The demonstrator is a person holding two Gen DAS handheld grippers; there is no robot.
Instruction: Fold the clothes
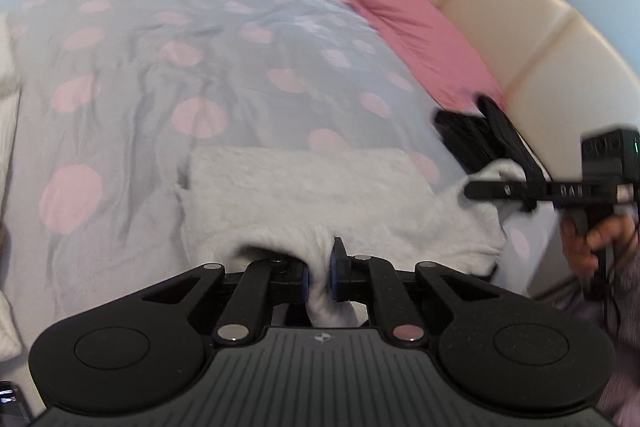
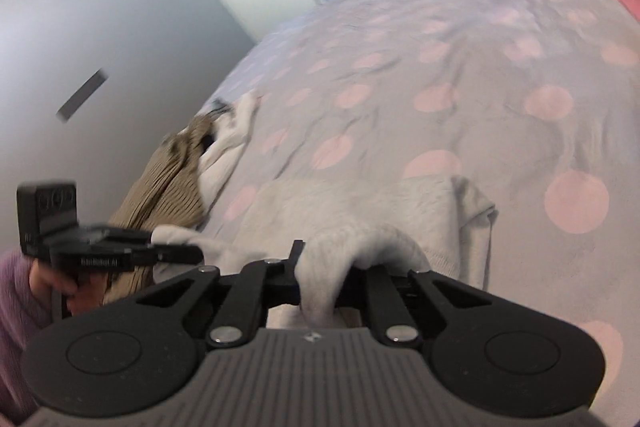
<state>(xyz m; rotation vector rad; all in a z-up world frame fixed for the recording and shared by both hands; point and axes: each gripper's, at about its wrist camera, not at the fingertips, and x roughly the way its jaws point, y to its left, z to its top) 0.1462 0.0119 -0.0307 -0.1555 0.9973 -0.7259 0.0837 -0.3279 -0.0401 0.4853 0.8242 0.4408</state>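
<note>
While both grippers, left gripper [image 1: 319, 277] and right gripper [image 2: 320, 281], clamp its near hem, the sweater [image 1: 304, 183] extends away across the bed [image 1: 160, 47].

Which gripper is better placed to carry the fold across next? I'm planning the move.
Neither clearly: the left gripper and right gripper both clamp the white garment's near edge, so lifting together seems best.
</note>
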